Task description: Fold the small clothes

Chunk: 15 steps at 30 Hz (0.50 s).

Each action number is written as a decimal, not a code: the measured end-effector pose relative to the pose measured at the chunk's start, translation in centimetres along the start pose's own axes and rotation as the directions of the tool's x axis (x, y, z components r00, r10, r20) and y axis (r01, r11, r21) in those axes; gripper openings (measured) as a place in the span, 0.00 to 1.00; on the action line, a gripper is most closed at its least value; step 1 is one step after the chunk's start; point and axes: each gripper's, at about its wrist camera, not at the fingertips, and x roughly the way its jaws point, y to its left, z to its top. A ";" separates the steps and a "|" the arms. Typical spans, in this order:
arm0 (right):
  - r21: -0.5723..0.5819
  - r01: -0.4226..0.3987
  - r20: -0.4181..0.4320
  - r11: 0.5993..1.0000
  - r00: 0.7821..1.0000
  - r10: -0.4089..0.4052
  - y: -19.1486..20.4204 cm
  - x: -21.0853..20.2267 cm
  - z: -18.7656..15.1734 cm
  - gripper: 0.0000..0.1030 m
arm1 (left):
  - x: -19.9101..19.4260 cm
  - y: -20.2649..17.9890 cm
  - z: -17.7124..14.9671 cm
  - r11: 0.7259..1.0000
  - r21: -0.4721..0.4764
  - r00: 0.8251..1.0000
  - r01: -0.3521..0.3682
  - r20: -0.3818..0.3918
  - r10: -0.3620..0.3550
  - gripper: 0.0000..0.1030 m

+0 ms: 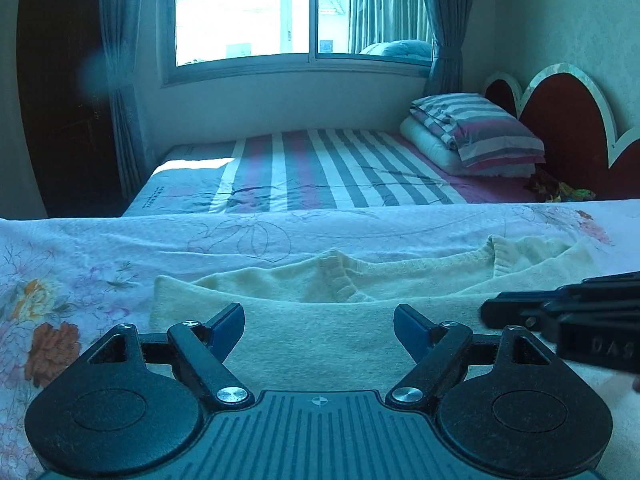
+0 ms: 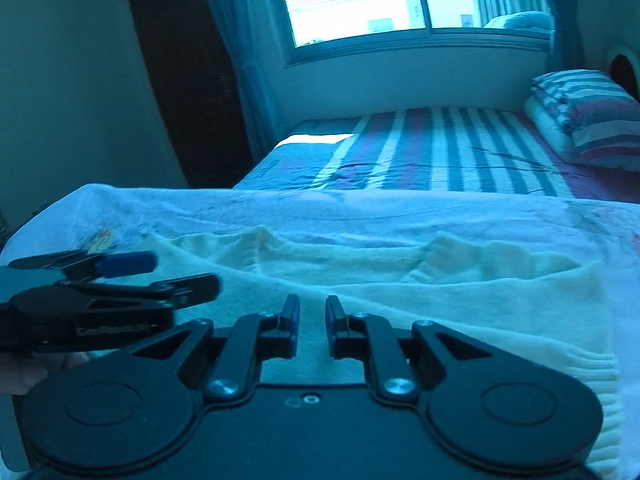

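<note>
the left claw (image 1: 319, 320) hangs released and the right claw (image 2: 312, 322) nearly clenched, empty, over the half-folded cream sweater (image 1: 340, 332), which next wants an edge pinched.

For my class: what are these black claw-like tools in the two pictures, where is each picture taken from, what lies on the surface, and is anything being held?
Each picture comes from a camera mounted on a hand-held gripper that a person carries, looking forward along its two fingers. The left view shows the left gripper, jaws wide apart; the right view shows the right gripper, jaws only narrowly apart. Each tool also appears at the edge of the other's picture. Below them a cream knitted garment lies partly folded on a floral cloth. Behind is a striped bed with a pillow. Neither gripper holds anything.
</note>
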 end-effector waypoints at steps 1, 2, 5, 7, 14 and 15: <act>-0.019 -0.012 -0.009 1.000 1.000 0.012 0.5 0.5 -0.2 0.14 | 0.5 -0.1 0.0 1.000 0.000 1.000 -0.004 -0.014 0.004 0.79; -0.039 -0.010 -0.020 0.999 1.000 0.009 0.9 1.0 -0.3 0.15 | 1.0 -0.1 0.0 1.000 -0.004 1.000 -0.004 -0.031 0.004 0.79; -0.032 0.005 -0.022 0.999 1.000 -0.005 0.6 1.2 -0.6 0.14 | 2.0 0.4 -0.7 1.000 0.014 0.998 -0.017 -0.064 0.018 0.79; -0.014 0.017 -0.013 1.000 1.000 -0.017 -0.1 0.9 -0.6 0.14 | 2.0 0.6 -0.7 1.000 0.014 0.998 -0.015 -0.062 0.016 0.81; -0.038 0.030 -0.026 0.999 0.999 -0.031 -0.1 1.0 -0.4 0.14 | 2.1 0.8 -0.7 1.000 0.009 0.998 -0.014 -0.060 0.015 0.84; -0.042 0.032 -0.026 0.999 0.999 -0.033 -0.3 1.0 -0.3 0.14 | 2.0 1.1 -0.5 1.000 0.008 0.998 -0.017 -0.056 0.017 0.84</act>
